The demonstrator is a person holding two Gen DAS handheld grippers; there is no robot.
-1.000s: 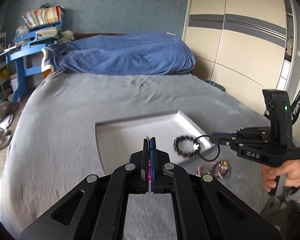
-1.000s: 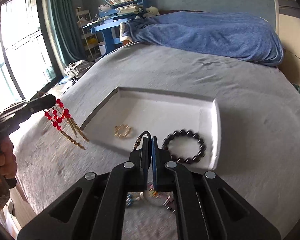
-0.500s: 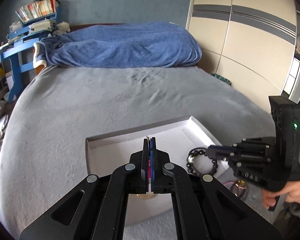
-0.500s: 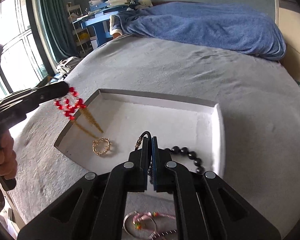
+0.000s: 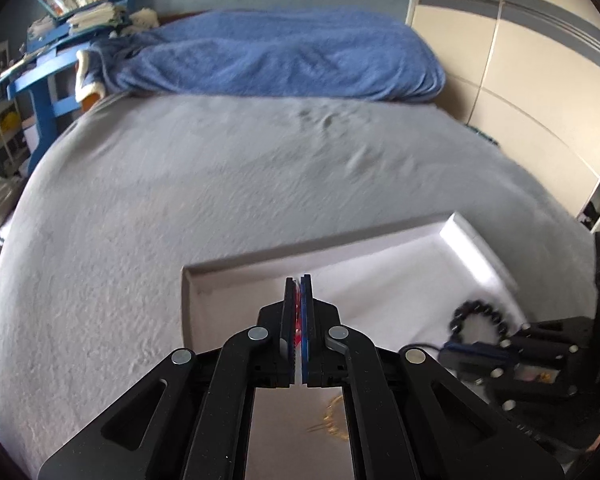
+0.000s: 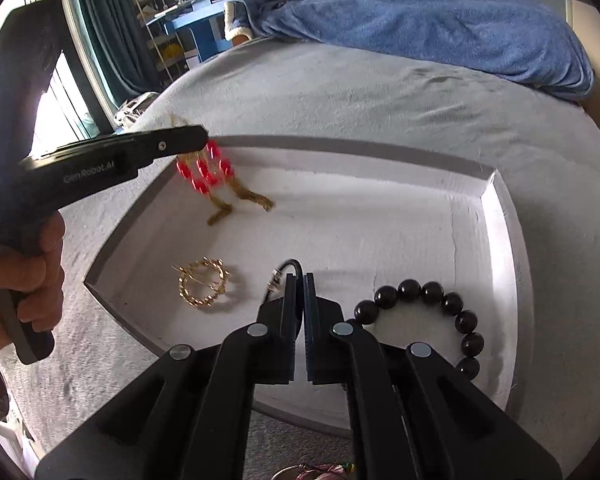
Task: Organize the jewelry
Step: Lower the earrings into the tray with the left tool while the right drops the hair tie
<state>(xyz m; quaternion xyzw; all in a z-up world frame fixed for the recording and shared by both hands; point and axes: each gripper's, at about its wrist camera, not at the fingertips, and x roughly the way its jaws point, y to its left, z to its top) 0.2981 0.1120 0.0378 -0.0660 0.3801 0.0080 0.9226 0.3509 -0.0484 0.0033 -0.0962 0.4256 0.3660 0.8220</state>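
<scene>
A white tray [image 6: 496,216] lies on the grey bed. My left gripper [image 6: 202,140] is shut on a red-bead earring with gold tassels [image 6: 208,172]; the tassel ends touch the tray floor at its far left. In the left wrist view, red shows between the shut pads of the left gripper [image 5: 299,280]. My right gripper [image 6: 299,276] is shut on a black cord with a metal clasp [image 6: 284,270], low over the tray's near side. A gold ring-shaped piece [image 6: 202,284] and a black bead bracelet [image 6: 432,294] lie in the tray.
A blue blanket [image 6: 440,20] is heaped at the head of the bed, with a blue desk [image 5: 40,76] beyond. More jewelry [image 6: 316,470] lies on the grey cover in front of the tray. A hand [image 6: 24,276] grips the left tool's handle.
Both grippers have come forward and down over the tray. The red earring went from hanging left of the tray to dangling inside it, tassels touching the floor.
</scene>
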